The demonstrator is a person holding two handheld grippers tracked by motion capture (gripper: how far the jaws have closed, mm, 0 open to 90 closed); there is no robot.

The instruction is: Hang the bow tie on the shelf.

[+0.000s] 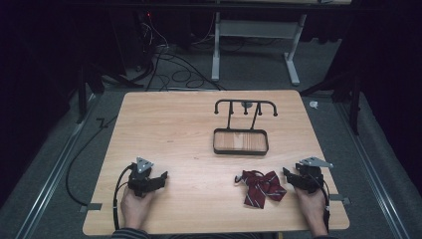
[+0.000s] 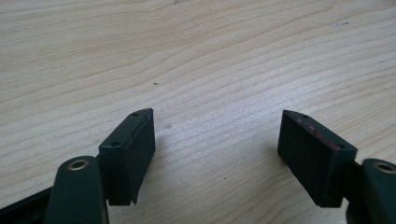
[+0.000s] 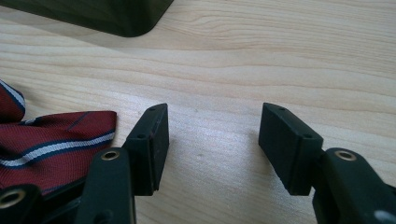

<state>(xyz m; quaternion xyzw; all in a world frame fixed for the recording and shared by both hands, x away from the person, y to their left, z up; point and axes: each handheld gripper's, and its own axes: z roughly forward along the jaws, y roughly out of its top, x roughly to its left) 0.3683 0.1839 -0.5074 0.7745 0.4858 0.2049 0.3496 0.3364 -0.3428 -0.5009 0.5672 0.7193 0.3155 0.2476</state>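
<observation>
The bow tie (image 1: 261, 186) lies flat on the table (image 1: 189, 129) near its front edge, just to the left of your right gripper (image 1: 293, 175) and well apart from your left gripper (image 1: 158, 179) — so your right hand is plainly the nearer one. Its long axis runs roughly left to right across the table, tilted a little, with one tail hanging toward you. It is dark red cloth with thin white and navy stripes, knotted at the middle, soft and a bit rumpled, so it will likely bunch rather than lift as one stiff piece. In the right gripper view the tie (image 3: 56, 140) sits off to the left of the jaws, beside the left jaw rather than between them; the gap holds only bare wood. You would need to swing that gripper (image 3: 212, 140) leftward to bring cloth between the jaws. Both pairs of jaws stand wide apart and hold nothing — the left gripper (image 2: 217, 144) faces plain table as well. Farther back, beyond the tie, stands a black rack (image 1: 245, 105) with hooks above a shallow tray (image 1: 241, 149), apart from both hands.
</observation>
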